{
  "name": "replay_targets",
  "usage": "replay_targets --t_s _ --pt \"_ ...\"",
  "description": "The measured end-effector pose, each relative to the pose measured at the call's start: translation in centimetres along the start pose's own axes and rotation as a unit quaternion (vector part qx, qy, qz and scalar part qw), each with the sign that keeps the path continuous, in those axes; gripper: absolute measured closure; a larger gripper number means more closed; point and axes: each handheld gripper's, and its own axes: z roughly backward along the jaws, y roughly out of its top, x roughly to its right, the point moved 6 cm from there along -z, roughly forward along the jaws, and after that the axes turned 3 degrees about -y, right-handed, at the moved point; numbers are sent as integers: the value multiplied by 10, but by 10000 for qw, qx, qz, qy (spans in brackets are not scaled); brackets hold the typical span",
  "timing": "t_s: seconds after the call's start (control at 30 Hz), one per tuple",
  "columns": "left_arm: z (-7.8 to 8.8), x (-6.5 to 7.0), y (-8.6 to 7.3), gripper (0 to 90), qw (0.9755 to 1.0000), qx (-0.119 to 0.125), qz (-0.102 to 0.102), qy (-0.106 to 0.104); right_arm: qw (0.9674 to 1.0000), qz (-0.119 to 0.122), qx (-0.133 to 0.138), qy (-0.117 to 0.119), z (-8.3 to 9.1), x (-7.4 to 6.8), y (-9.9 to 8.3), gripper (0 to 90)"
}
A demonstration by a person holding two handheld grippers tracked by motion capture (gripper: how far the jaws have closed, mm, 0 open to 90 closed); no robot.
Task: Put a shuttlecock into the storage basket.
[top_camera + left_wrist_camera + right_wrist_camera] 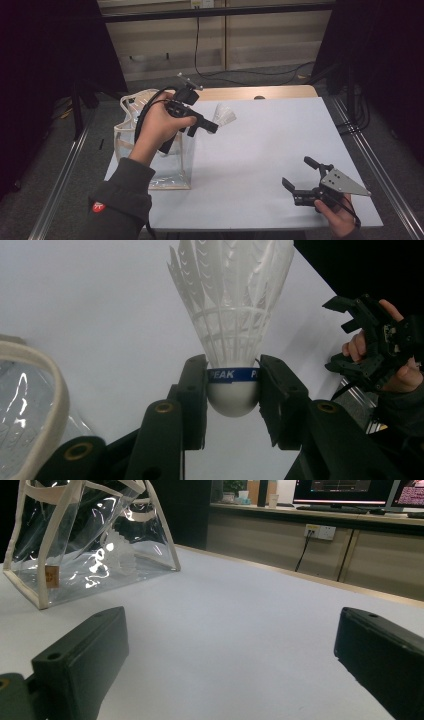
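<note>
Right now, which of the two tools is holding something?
The left tool: its jaws clamp a white shuttlecock by its cork. The right tool stands open, with nothing between its jaws.

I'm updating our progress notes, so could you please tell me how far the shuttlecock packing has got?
Done: the left gripper is clamped on the rounded cork base of the white feathered shuttlecock, lifted clear of the table. In hand: carrying it beside the clear plastic tote bag with cream trim. Left: dropping it inside. The right gripper waits open.
</note>
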Motion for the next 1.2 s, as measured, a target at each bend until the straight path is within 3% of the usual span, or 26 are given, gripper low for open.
replay_targets --t_s 0.3,1.2 --pt "13 -5 1 653 9999 89 44 27 10000 -4 3 4 0 0 0 9" --pt "42 -27 2 653 9987 238 183 417 10000 13 5 -10 -1 2 0 10"
